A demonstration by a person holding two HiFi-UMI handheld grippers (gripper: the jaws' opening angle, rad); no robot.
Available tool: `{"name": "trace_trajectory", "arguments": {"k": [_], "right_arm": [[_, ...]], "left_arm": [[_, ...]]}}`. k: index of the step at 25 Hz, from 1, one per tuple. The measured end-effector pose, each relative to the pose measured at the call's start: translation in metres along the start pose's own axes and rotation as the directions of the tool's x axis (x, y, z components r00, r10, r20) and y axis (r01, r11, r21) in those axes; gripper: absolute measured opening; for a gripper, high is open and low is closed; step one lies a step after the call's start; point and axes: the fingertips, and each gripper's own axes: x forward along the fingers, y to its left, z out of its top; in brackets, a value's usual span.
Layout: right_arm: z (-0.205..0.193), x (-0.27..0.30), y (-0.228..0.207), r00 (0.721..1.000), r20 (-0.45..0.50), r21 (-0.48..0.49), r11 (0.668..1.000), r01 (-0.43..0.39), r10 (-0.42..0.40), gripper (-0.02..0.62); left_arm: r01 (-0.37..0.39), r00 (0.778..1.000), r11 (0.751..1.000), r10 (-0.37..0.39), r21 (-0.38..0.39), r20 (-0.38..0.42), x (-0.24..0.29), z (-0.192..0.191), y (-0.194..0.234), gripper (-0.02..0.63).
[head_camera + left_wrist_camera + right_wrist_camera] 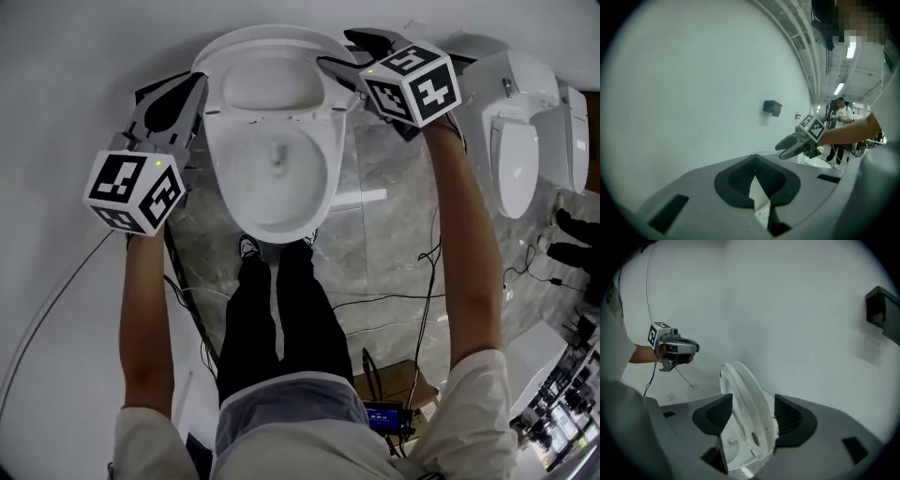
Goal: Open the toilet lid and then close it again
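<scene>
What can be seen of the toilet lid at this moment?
The lid is white, glossy, plastic-looking and oval, with a raised rim. It stands open, nearly upright behind the bowl, underside toward the person. The right gripper sits at its right edge, jaws apart on either side of the rim; whether the pads touch is unclear. The left gripper, shut, is clear of it.
</scene>
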Motion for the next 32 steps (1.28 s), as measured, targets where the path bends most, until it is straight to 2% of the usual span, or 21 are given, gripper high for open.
{"name": "trace_trajectory", "arguments": {"k": [6,10,15,19,24,32], "right_arm": [[-0.003,0.021,-0.003,0.991,-0.108,-0.105,0.990,-0.091,0.080,0.244],[0.002,0.025,0.000,0.988,-0.119,-0.119,0.986,-0.117,0.103,0.230],[-0.002,0.023,0.003,0.990,-0.112,-0.108,0.990,-0.094,0.082,0.146],[-0.004,0.018,0.004,0.992,-0.106,-0.096,0.992,-0.084,0.074,0.109],[-0.005,0.012,0.012,0.993,-0.102,-0.105,0.992,-0.065,0.054,0.103],[-0.012,-0.004,0.030,0.995,-0.093,-0.125,0.991,-0.052,0.040,0.103]], "left_arm": [[0.026,0.998,0.989,-0.018,-0.144,0.056,-0.024,-0.004,-0.033,0.006],[0.017,0.999,0.983,-0.008,-0.184,0.051,-0.045,-0.007,-0.050,0.006],[-0.009,1.000,0.979,0.014,-0.203,0.022,-0.080,-0.023,-0.075,0.006],[-0.023,1.000,0.967,0.026,-0.252,0.005,-0.095,-0.030,-0.088,0.006],[-0.041,0.999,0.946,0.046,-0.323,0.009,-0.108,-0.032,-0.095,0.006],[-0.045,0.999,0.947,0.043,-0.317,-0.014,-0.121,-0.028,-0.114,0.006]]}}
